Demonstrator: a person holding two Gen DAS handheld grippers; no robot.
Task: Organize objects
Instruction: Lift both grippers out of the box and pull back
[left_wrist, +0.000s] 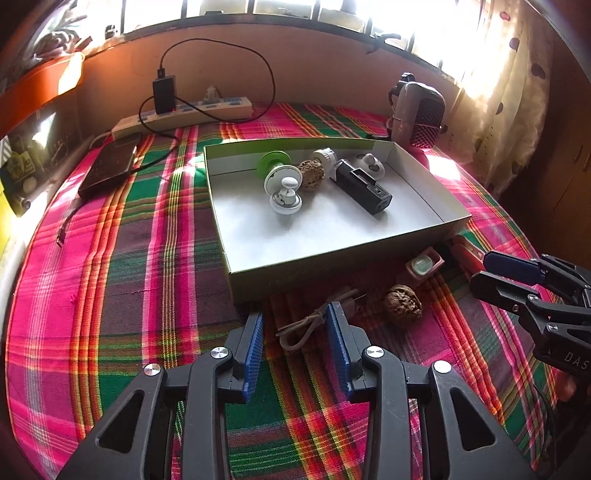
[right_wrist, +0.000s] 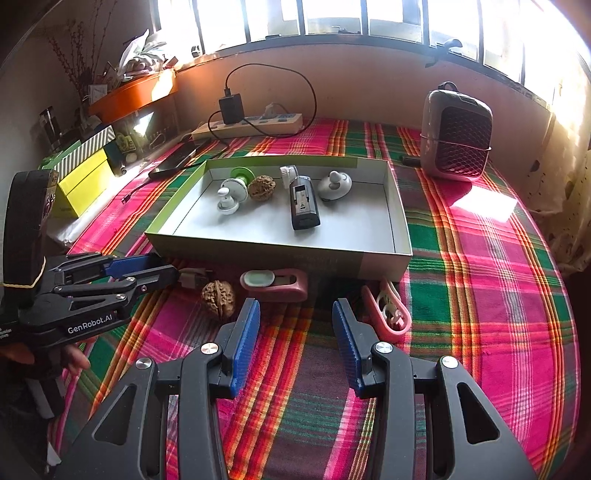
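— What's nearest you?

— The two grippers over the plaid cloth (right_wrist: 480, 258). The left gripper (left_wrist: 295, 325) has its blue fingers (left_wrist: 255, 350) spread, nothing pinched. A small charger with a coiled cord (left_wrist: 306, 328) lies on the cloth between the tips; the right finger hides part of it, and I can't tell if it touches.

— And the other?

— The right gripper (right_wrist: 293, 314) stands spread too, with only bare cloth in the gap. A pink clip (right_wrist: 388, 314) lies just beside its right finger.

— What's loose on the cloth?

— A walnut (right_wrist: 218, 298) near the charger, then a pink tape dispenser (right_wrist: 275, 283) right up against the front wall of the box (right_wrist: 295, 254).

— What's in the box?

— Toward its far side: a white knob-shaped holder (right_wrist: 229, 195) with a green disc (right_wrist: 241, 174) behind it, a second walnut (right_wrist: 261, 187), a dark oblong gadget (right_wrist: 303, 206), a small white cap (right_wrist: 288, 173) and a white round piece (right_wrist: 334, 184). The near half of the box floor is bare.

— Beyond that?

— A phone (left_wrist: 109, 168) on the left, cabled to a black adapter (right_wrist: 231, 108) plugged into a power strip (right_wrist: 251, 125) along the wall. On the right stands a small heater (right_wrist: 458, 144), under the barred window (right_wrist: 332, 18).
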